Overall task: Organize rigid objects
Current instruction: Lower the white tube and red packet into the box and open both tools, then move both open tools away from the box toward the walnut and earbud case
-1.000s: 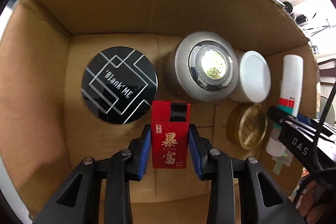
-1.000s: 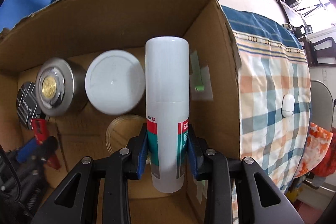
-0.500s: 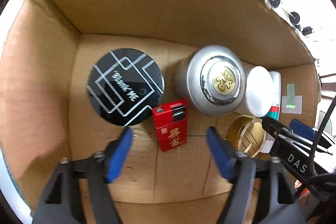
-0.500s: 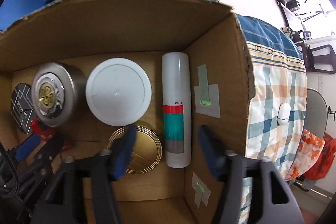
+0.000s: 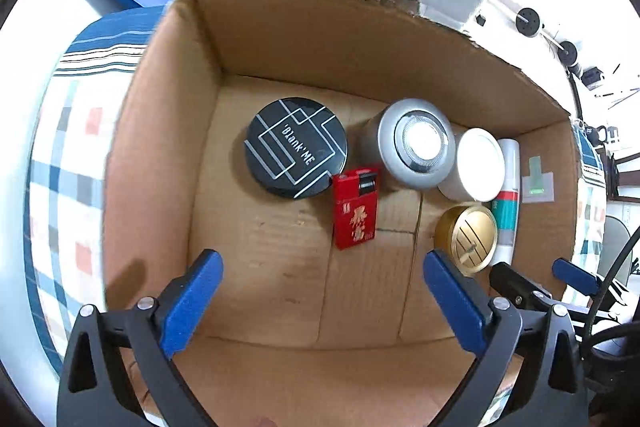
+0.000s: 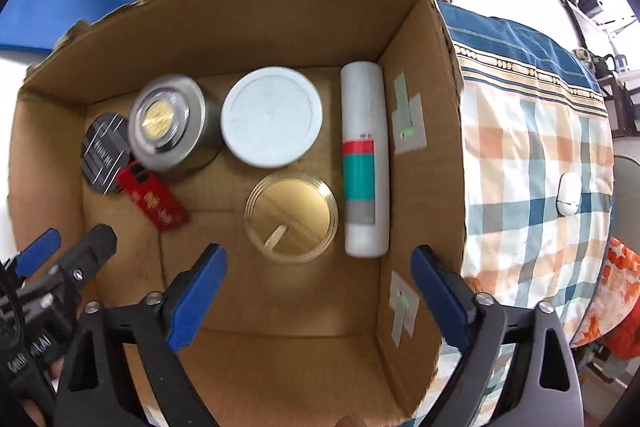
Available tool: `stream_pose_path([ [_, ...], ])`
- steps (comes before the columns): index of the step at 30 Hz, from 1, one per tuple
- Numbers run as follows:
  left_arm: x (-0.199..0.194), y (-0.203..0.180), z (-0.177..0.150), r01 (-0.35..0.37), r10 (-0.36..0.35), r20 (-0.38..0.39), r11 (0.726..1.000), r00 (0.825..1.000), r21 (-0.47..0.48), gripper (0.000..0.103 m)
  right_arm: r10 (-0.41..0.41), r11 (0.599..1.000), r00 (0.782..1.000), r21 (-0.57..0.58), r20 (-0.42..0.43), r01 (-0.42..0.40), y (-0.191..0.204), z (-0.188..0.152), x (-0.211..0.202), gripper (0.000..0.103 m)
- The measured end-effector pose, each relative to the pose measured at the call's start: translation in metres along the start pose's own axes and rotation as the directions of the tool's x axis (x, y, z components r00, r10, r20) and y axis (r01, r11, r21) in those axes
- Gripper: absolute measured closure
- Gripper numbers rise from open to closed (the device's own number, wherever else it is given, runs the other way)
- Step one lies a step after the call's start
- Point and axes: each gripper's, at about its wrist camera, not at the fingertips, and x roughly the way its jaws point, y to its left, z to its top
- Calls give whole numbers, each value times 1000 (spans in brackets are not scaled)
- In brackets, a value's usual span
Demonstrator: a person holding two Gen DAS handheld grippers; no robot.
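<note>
Left hand-held gripper [image 5: 322, 277] above the cardboard box [image 5: 360, 39], jaws just spread wide with nothing between them; red lighter box [image 5: 355, 209] lying flat on the box floor below, touching the black round tin [image 5: 295, 146]. Right hand-held gripper [image 6: 318, 267] likewise just opened wide and empty; white tube [image 6: 365, 163] lying flat along the right wall, just beside the gold lid [image 6: 291, 217] and the white-lidded jar [image 6: 272, 117]. Silver canister [image 6: 168, 123] between jar and black tin.
</note>
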Motion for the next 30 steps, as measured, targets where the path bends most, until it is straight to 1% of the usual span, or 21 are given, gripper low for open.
stream_pose_path([
  [3,-15,3,-10,-5,5,39,1000,999,8,0,18,1000,1000,-12,20,-18,-1,-15,-9,3],
  [4,-20,0,-7,0,0,59,1000,998,11,0,29,1000,999,-11,22,-28,-2,-20,-13,3],
  [5,-27,0,-10,-1,-1,84,1000,996,18,0,45,999,999,-12,29,-44,-4,-26,-17,3],
  [7,-40,-2,-15,-26,21,123,999,992,33,0,68,998,997,-18,44,-67,-4,-37,-26,3],
  [8,-42,-7,-18,-31,26,139,999,990,37,0,71,997,996,-23,52,-70,-4,-41,-29,3],
  [9,-48,-14,-13,-36,30,152,999,988,39,0,79,997,995,-28,64,-77,-5,-48,-36,3],
  [11,-62,-15,-22,-38,30,178,998,984,41,0,94,995,992,-36,83,-91,-8,-58,-46,3],
  [13,-70,-19,-25,-40,31,193,998,981,43,0,111,993,989,-43,102,-107,-13,-66,-55,3],
  [15,-85,-21,-36,-35,24,216,998,976,46,0,122,992,985,-52,121,-116,-16,-73,-64,3],
  [19,-102,-25,-50,-16,6,232,999,973,42,0,142,989,977,-66,161,-133,-20,-88,-84,3],
  [23,-126,-32,-63,0,-8,269,1000,963,30,0,167,985,967,-81,195,-153,-23,-103,-104,3],
  [26,-140,-43,-69,-1,-10,295,999,956,36,0,196,979,958,-95,208,-180,-30,-111,-119,3],
  [30,-152,-72,-74,-8,-11,325,998,946,58,0,231,971,945,-110,231,-210,-45,-121,-138,3],
])
